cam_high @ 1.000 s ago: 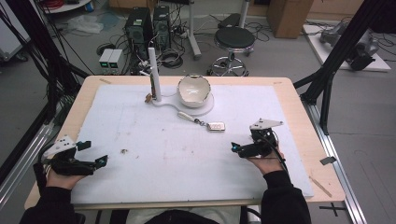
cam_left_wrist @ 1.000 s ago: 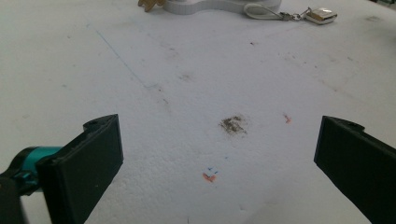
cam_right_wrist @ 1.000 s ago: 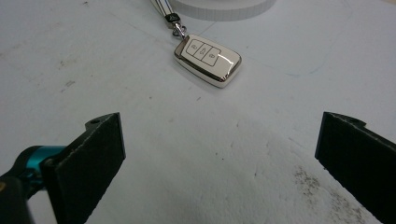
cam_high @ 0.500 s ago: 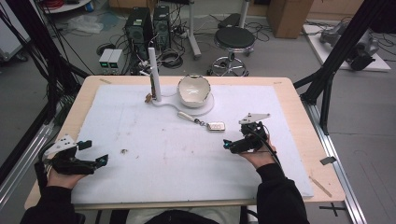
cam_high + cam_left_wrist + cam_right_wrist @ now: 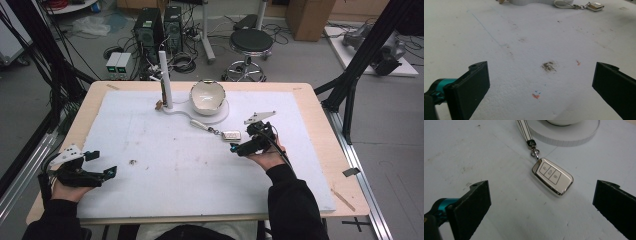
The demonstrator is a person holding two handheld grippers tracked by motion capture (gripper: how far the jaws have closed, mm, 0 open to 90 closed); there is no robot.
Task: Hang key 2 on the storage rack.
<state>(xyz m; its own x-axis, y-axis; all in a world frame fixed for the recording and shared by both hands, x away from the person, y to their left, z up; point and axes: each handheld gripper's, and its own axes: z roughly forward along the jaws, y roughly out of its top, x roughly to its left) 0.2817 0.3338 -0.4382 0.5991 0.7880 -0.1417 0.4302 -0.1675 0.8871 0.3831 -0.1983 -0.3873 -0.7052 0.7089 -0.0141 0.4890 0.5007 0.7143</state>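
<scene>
The key fob (image 5: 231, 135) lies flat on the white mat (image 5: 165, 165) that covers the counter (image 5: 320, 125), just in front of the round white base (image 5: 220, 114) that carries the bowl (image 5: 207, 96). In the right gripper view the key fob (image 5: 552, 176) shows a pale face with three buttons and a shiny metal rim. A small clip joins its far end to a white strap (image 5: 524, 131), which runs back to the base's edge (image 5: 564, 135). In the high view the strap (image 5: 199, 124) lies between the fob and the base, touching the mat.

The right claw (image 5: 239, 148) hovers just on the near side of the fob, aimed at it. It is released: in its own view the two black jaws stand wide apart at either side, with the fob ahead of the gap between them and nothing held. The person's right hand (image 5: 265, 155) grips its body from below.

The left claw (image 5: 102, 165) is well apart from the fob, at the near left corner of the mat, held in the left hand (image 5: 67, 187). It too is released, jaws spread wide over bare, stained mat. In its view the fob (image 5: 595, 6) lies far off at the top edge.

A white upright post (image 5: 164, 80) stands just left of the bowl, on the same base.
</scene>
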